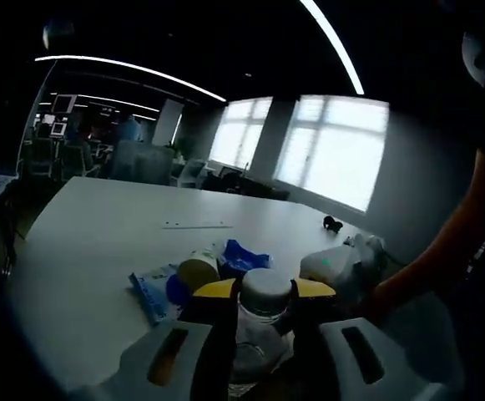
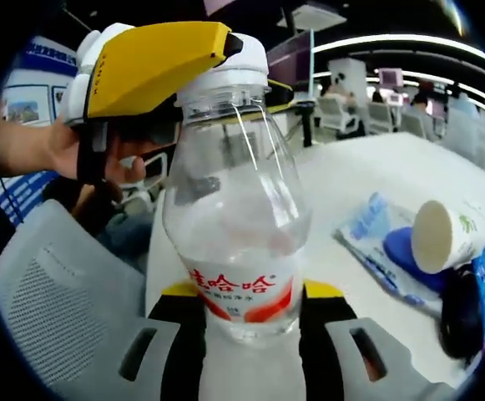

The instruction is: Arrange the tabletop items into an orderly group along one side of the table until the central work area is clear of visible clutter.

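Note:
A clear water bottle [image 2: 238, 209] with a white cap and a red-lettered label stands upright between both grippers. My left gripper [image 1: 264, 288] is shut on its cap, yellow tips on either side; from the right gripper view the left gripper [image 2: 225, 73] comes in at the top, held by a hand [image 2: 67, 146]. My right gripper [image 2: 250, 292] is shut on the bottle's lower body at the label. Below the cap, the bottle's body [image 1: 249, 342] shows between the left jaws.
On the white table [image 1: 108, 225] lie a tipped paper cup [image 2: 442, 238], a blue packet [image 2: 376, 242], a blue wrapper [image 1: 242, 257] and a dark item [image 2: 461, 311]. A small black thing [image 1: 332, 223] sits farther off. A white chair [image 2: 50, 284] stands at the table's edge.

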A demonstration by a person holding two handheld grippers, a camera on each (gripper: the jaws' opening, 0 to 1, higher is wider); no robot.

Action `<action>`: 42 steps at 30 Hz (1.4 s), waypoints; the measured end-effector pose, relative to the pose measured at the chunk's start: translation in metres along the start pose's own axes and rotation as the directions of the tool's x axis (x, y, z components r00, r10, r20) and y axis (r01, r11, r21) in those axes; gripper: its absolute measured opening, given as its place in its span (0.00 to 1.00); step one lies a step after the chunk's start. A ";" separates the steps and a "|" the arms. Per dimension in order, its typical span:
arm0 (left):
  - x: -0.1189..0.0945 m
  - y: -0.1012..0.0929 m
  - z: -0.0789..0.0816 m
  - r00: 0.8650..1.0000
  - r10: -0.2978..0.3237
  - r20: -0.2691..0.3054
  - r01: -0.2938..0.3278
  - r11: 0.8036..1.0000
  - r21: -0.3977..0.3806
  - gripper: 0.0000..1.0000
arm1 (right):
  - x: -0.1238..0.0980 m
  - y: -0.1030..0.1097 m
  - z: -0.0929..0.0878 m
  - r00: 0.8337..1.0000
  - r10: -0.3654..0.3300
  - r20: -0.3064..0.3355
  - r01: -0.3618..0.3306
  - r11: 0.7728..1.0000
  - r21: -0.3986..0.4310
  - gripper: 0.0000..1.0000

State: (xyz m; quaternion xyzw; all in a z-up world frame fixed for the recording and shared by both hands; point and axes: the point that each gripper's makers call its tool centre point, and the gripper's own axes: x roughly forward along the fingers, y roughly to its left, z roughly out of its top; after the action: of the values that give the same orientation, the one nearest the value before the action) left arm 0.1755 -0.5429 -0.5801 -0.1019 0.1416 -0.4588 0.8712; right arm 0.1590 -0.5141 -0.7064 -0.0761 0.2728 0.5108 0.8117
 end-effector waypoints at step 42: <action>-0.005 -0.021 -0.012 0.897 -0.335 -0.287 0.362 0.931 0.046 0.24 | -0.004 0.014 0.006 0.950 0.254 -0.183 -0.305 0.882 -0.358 0.47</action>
State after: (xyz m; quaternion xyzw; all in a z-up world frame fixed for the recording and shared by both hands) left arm 0.1526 -0.5508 -0.5844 -0.0183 0.2177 -0.6234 0.7508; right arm 0.1480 -0.5085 -0.6967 -0.2258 0.2286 0.6600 0.6791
